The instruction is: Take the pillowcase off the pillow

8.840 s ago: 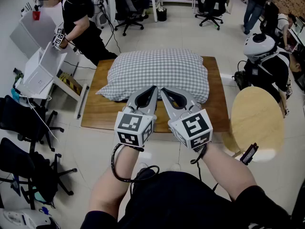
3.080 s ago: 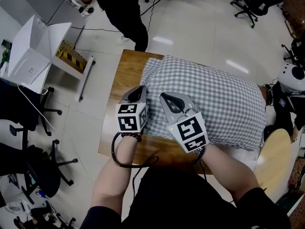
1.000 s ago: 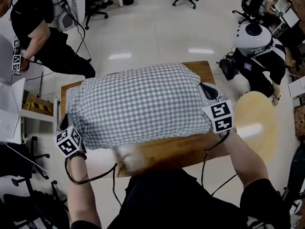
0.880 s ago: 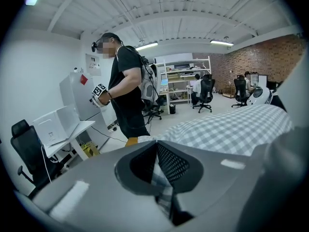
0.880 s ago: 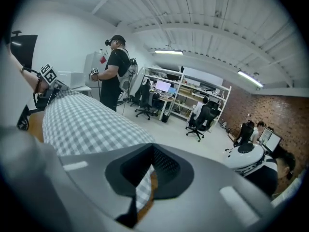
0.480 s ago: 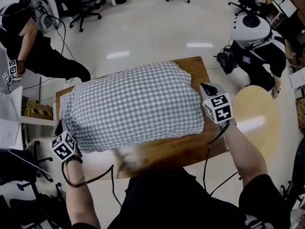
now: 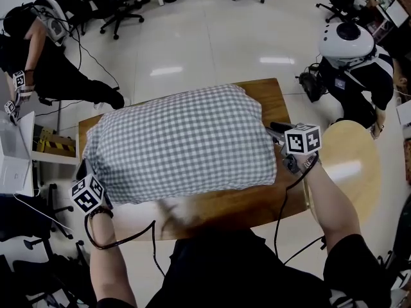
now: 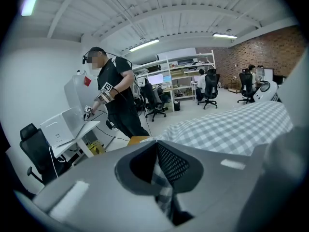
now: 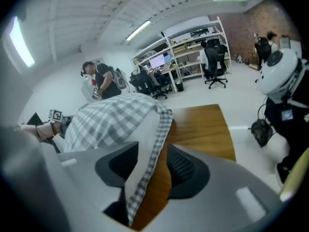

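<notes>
A pillow in a grey-and-white checked pillowcase [image 7: 183, 143] lies on the wooden table [image 7: 257, 201]. My left gripper [image 7: 83, 170] is at the pillow's left end, shut on a fold of checked fabric [image 8: 164, 197] that runs down between its jaws. My right gripper [image 7: 275, 131] is at the pillow's right end. Its jaws are opening. The pillowcase's hemmed edge [image 9: 145, 178] hangs loose in the gap between them, and bare wood [image 9: 198, 124] shows beside it. In the left gripper view the pillow [image 8: 231, 129] stretches away to the right.
A round pale wooden table [image 7: 350, 165] stands close on the right. Beyond it is a person in a white helmet [image 7: 350, 43]. A person in black [image 7: 38, 56] works at a white desk with boxes [image 7: 9, 159] on the left. Office chairs stand at the back.
The right gripper's jaws have parted from the pillowcase edge and its cube has turned and drawn slightly right. The left gripper keeps its hold at the left end.
</notes>
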{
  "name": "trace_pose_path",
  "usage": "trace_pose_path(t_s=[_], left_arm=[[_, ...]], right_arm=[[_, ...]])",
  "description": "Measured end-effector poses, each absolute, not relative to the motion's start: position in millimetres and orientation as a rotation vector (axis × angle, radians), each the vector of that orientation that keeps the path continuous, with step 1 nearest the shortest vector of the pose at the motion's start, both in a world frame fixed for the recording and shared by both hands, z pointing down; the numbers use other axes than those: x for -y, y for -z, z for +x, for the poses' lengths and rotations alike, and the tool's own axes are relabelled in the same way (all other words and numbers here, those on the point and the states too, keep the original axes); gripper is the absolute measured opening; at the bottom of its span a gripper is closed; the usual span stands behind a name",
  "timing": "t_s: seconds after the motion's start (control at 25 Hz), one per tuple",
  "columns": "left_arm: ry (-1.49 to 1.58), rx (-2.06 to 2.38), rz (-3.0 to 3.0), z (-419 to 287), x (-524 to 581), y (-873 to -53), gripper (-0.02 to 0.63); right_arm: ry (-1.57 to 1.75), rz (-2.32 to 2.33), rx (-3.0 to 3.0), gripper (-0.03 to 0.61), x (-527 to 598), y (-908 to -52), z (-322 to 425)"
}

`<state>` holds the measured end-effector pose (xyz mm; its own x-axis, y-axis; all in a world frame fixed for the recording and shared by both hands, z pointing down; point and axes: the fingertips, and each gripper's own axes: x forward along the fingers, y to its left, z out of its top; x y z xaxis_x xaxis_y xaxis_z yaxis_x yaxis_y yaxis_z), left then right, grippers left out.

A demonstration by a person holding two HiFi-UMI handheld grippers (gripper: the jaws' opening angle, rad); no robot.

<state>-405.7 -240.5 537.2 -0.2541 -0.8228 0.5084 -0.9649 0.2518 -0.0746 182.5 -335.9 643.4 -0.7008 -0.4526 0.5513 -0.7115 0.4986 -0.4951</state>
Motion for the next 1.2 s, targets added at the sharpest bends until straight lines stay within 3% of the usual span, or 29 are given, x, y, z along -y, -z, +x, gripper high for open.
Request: trace_pose_path(t_s=[0.4,0.6,0.64,0.84,1.2], left_arm=[[-0.547,2.175,1.641,-383.1,240.0,-530.8,0.006],[-0.574,2.183,1.7,-348.6,235.3,-547.2,0.005],[-0.579,2.184,1.714,-349.9,233.4,-548.4,0.006],[-0.591,2.195,1.758,-359.5,230.9,-551.3,0.005],[-0.513,2.225,1.697,-425.2,214.6,-539.8,0.005]], right_arm=[[-1.315,0.678,2.532,0.291,324.1,-615.5,162.9],[-1.254,0.615,2.538,0.29,307.5,-620.1,175.7],[-1.212,0.606,2.535,0.268,303.0,-620.8,168.8],[-0.96,0.618,2.482,0.033,291.6,-628.4,142.6],[-0.332,0.915,2.314,0.006,299.2,-612.1,129.6]])
